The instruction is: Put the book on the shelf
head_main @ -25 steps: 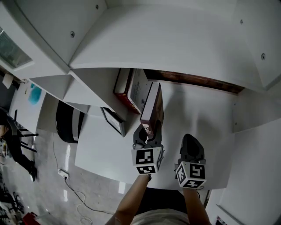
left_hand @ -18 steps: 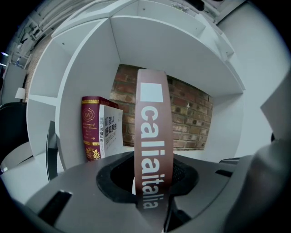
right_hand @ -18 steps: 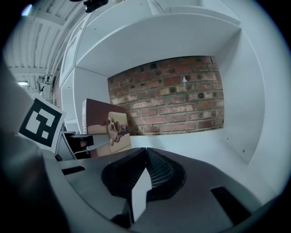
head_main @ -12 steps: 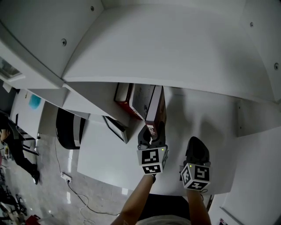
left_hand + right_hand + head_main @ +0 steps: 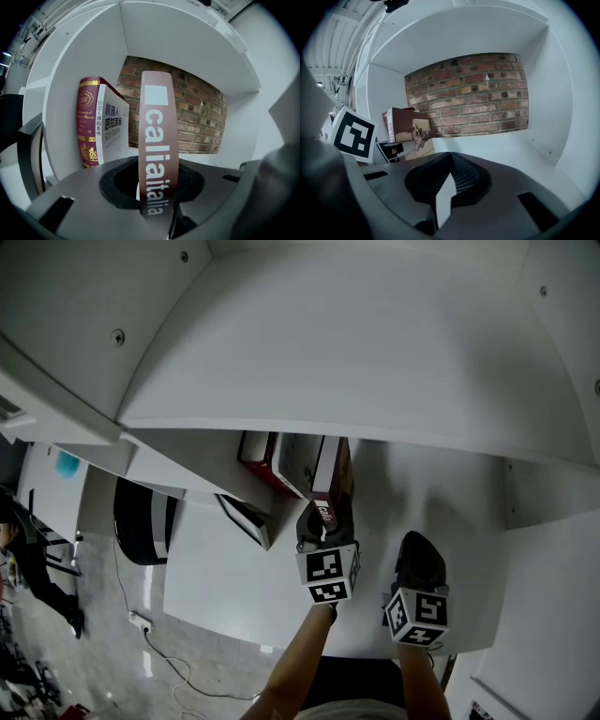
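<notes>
Near the red book, my left gripper grips the brown book, not yet let go; my right gripper is closed, empty.

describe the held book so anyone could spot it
In the white shelf bay with the brick back wall, a dark red book and a white book stand at the left. Right of them the left gripper holds the brown book upright; it alone has a brown spine with large white letters.
</notes>
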Action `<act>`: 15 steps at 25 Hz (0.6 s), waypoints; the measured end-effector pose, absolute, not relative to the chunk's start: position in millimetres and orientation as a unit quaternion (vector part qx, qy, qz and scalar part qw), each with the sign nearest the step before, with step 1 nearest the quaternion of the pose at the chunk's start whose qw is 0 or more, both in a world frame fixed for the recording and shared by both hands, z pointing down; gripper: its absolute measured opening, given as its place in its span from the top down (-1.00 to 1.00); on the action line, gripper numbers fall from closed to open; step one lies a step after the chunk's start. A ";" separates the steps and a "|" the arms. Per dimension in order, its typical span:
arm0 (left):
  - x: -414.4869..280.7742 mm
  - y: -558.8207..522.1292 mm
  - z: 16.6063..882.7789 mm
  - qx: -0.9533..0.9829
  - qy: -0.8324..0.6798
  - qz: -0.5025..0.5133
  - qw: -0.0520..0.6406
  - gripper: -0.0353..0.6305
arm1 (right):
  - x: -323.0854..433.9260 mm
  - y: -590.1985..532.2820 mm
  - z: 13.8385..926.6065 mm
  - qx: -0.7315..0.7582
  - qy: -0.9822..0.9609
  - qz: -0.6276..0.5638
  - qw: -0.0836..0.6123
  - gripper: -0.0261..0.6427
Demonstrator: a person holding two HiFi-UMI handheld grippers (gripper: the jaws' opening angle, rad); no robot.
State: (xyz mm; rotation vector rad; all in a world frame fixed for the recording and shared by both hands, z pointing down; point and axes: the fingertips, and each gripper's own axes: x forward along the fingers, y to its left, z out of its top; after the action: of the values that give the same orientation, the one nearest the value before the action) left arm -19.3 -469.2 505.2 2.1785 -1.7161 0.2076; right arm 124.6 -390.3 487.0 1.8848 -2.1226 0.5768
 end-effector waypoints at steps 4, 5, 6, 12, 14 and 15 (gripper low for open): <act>-16.2 -468.9 505.8 0.774 -0.605 0.078 0.170 0.45 | 127.2 -391.1 487.9 0.650 -0.724 0.198 0.122 0.87; -16.1 -467.5 506.5 0.774 -0.605 0.080 0.169 0.45 | 128.0 -390.8 487.9 0.651 -0.722 0.198 0.121 0.87; -16.3 -465.7 507.4 0.774 -0.605 0.081 0.167 0.45 | 128.6 -390.4 487.9 0.653 -0.721 0.198 0.121 0.87; -15.8 -451.6 515.8 0.774 -0.604 0.095 0.163 0.45 | 129.3 -386.5 491.9 0.655 -0.717 0.206 0.119 0.87; -15.1 -447.0 518.6 0.775 -0.603 0.102 0.159 0.45 | 128.0 -385.0 492.3 0.654 -0.718 0.207 0.119 0.87; -15.1 -444.9 520.0 0.775 -0.603 0.104 0.159 0.45 | 127.3 -384.4 492.3 0.654 -0.718 0.207 0.119 0.87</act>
State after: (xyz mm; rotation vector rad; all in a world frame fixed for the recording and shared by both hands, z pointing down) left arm -15.1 -444.9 520.0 2.2152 -1.7227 0.2965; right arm 127.3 -384.4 492.3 1.9109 -2.1000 0.6065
